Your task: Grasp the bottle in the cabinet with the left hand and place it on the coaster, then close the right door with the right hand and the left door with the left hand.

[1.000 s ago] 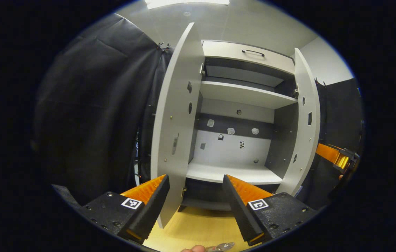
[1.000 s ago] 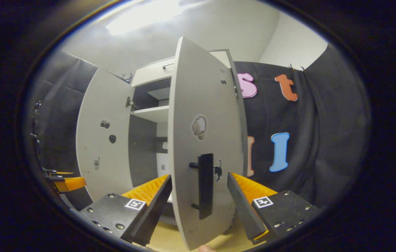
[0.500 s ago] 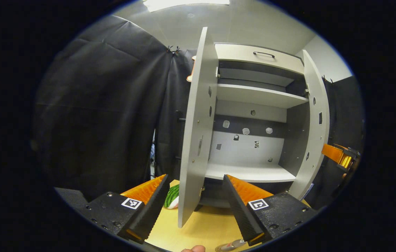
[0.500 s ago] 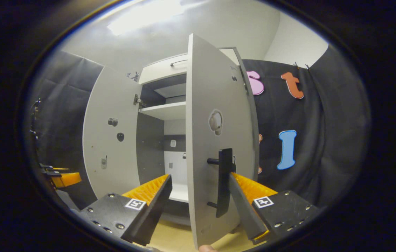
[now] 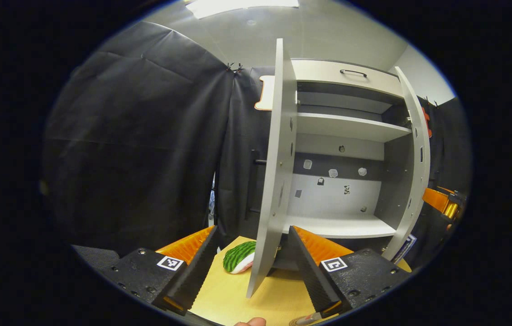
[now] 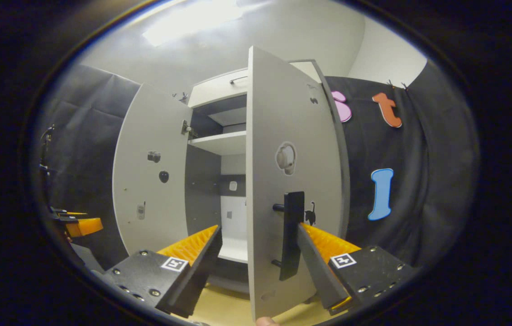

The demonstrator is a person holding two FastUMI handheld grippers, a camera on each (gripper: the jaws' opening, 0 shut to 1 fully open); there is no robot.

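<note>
In the left gripper view, the left gripper [image 5: 250,267] is spread wide, with nothing between its fingers but the bottom edge of the cabinet's left door [image 5: 274,181]. That door stands open and is seen almost edge-on, rising straight ahead of the gripper from between its fingers. Whether either finger touches the door cannot be told. Just ahead of the left finger, on the yellow desk [image 5: 233,299], lies a watermelon-patterned piece [image 5: 239,262], to the left of the door's lower edge. Beyond the right finger the cabinet [image 5: 342,149] stands open, with bare shelves. At the very bottom edge, below the right finger, a small part of the bottle [image 5: 306,319] and the rim of the coaster [image 5: 295,322] show on the desk, next to a fingertip [image 5: 249,322] of the person. Far to the right, past the right door [image 5: 414,172], the other gripper [image 5: 443,204] shows.

In the right gripper view, the right gripper [image 6: 256,267] is also spread wide, and the open right door [image 6: 283,181] stands between its fingers. The door's black handle [image 6: 291,235] lies just inside the right finger, overlapping its tip, though contact cannot be confirmed. The left finger is apart from the door. Ahead and left, the left door [image 6: 151,172] stands open, with the left gripper [image 6: 79,224] far off at the left edge.
</note>
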